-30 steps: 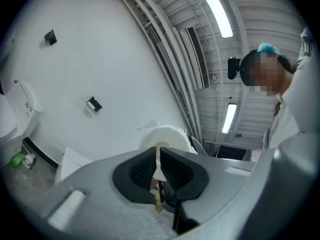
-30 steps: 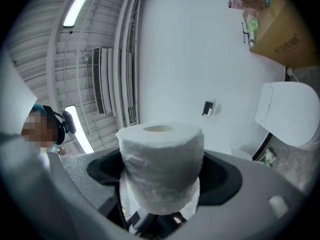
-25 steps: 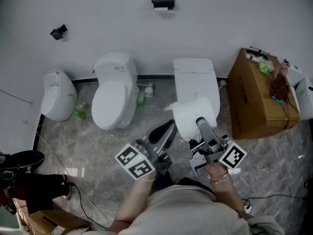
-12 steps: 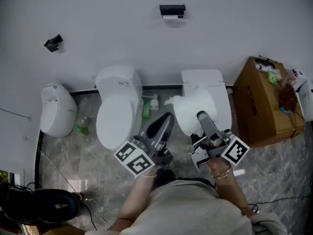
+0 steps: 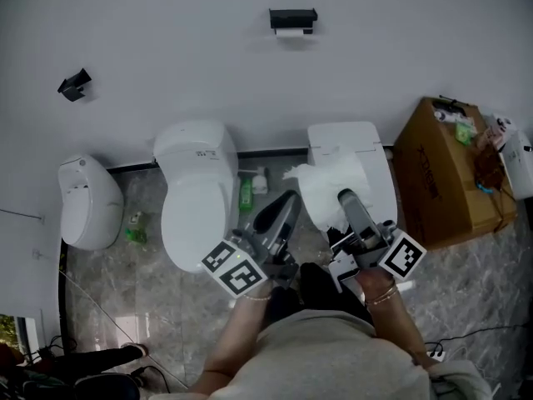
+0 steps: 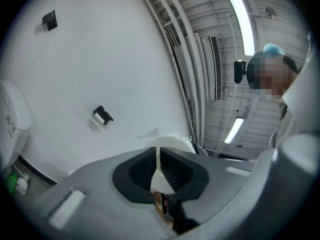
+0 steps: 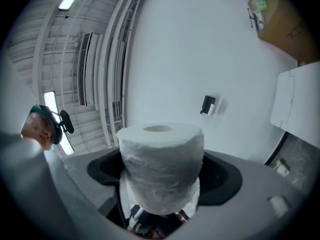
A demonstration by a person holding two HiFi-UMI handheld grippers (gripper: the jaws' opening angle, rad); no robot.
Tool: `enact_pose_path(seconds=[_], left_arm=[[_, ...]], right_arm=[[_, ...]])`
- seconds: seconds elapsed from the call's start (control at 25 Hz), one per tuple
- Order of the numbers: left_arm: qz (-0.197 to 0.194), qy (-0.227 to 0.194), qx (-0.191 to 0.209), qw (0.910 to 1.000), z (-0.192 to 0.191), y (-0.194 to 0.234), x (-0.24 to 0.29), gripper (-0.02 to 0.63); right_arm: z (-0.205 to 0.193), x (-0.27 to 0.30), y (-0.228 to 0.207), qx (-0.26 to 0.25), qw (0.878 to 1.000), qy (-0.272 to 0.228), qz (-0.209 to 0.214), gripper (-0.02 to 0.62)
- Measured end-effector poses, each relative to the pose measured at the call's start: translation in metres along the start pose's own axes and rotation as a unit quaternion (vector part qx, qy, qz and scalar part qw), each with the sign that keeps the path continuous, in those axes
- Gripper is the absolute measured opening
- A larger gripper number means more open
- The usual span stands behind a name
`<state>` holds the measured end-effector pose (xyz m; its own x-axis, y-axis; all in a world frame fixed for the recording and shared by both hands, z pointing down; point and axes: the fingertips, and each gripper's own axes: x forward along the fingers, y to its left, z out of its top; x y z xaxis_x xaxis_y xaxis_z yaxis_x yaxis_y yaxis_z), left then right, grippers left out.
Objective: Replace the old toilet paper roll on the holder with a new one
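A new white toilet paper roll [image 5: 331, 188] is upright between the jaws of my right gripper [image 5: 346, 198], which is shut on it. In the right gripper view the roll [image 7: 162, 164] fills the gap between the jaws. My left gripper [image 5: 286, 204] sits just left of the roll, shut on a thin loose sheet of paper [image 6: 157, 170] from it. The black wall holder [image 5: 292, 17] with a little white paper under it hangs high on the white wall, far ahead of both grippers. It also shows as the holder [image 6: 102, 115] and the holder [image 7: 208, 104].
A round white toilet [image 5: 196, 202] and a square white toilet [image 5: 346, 140] stand against the wall below the grippers, with a smaller white fixture [image 5: 85, 202] at left. A cardboard box [image 5: 440, 182] stands at right. Green bottles [image 5: 246, 192] are on the floor; a black bracket [image 5: 73, 83] is on the wall.
Both grippers have travelled together towards the wall with the roll and sheet still held. The toilets and the holder have shifted in view; neither grip changed.
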<state>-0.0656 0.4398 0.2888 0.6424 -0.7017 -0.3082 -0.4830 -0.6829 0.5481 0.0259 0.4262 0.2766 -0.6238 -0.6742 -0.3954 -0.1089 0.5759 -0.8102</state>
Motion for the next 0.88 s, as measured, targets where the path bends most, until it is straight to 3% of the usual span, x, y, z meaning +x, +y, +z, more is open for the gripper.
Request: enact_pose_path(seconds=[0.12,0.36,0.68,0.88], left_arm=[[-0.010,-0.007,-0.009,0.9999,0.002,0.007,0.010,0.008],[-0.023,0.003,0.009,0.9997,0.008,0.040,0.048,0.008],[-0.024,0.006,0.045,0.9987,0.042,0.102,0.134,0.009],[-0.021,-0.005,0.032,0.9992,0.053,0.143,0.187,0.008]], right_arm=[[0.004,0.013,-0.010,-0.011,1.000,0.007,-0.002,0.434],[0.030,0.049,-0.041,-0.014,1.000,-0.007,0.008,0.434],[0.101,0.122,-0.099,-0.004,0.999,-0.027,0.031,0.434],[0.143,0.158,-0.130,-0.006,0.999,-0.025,0.043,0.434]])
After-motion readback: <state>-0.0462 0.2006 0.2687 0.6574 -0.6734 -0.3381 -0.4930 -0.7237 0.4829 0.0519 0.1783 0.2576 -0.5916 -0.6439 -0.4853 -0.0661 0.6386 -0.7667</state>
